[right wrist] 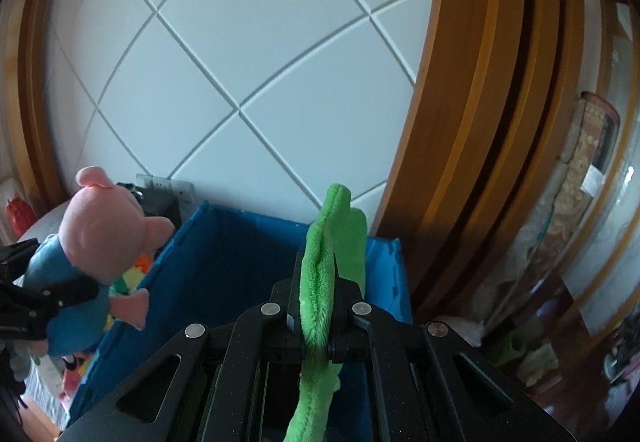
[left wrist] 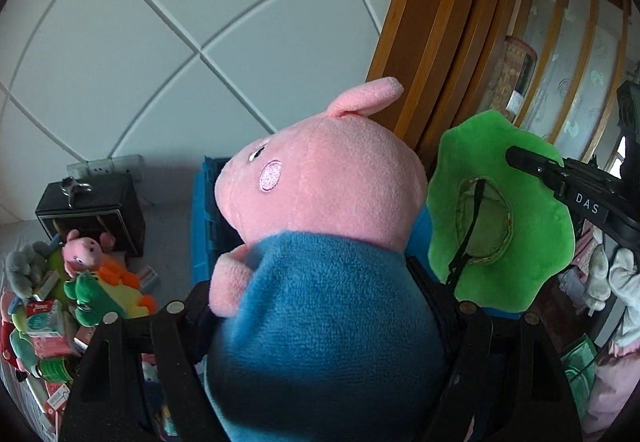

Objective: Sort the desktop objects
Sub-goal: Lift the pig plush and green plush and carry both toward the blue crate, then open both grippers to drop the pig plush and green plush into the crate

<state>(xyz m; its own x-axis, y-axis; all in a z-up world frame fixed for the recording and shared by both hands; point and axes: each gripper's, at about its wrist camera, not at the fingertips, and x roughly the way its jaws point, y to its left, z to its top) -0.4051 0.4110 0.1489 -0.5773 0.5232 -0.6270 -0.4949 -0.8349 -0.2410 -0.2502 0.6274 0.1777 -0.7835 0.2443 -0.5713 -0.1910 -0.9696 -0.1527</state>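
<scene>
Pig toy (left wrist: 320, 234) squeezed in left fingers (left wrist: 188, 326); right fingers (right wrist: 344, 298) pinch green hat (right wrist: 320, 282) w/ blue box (right wrist: 224, 254) below.

Soft, cool daylight, perhaps from the right; heavy fisheye-warped, vignetted edges.

setting: home, likely a bedroom or kid's room
wall: white padded panels (right wrist: 248, 54) with diamond seams, socket strip (left wrist: 106, 166) low down
woodwork: varnished wooden door frame (right wrist: 492, 122); glazed door with wooden bars (left wrist: 576, 54) beside it
clutter: heap of plush toys and small cartons (left wrist: 60, 302) on a grey surface, black box (left wrist: 96, 210) behind the heap
storage: blue folding crate (right wrist: 224, 266) against the wall
far right: looks like hanging clothes (left wrist: 612, 282), too blurred to confirm
</scene>
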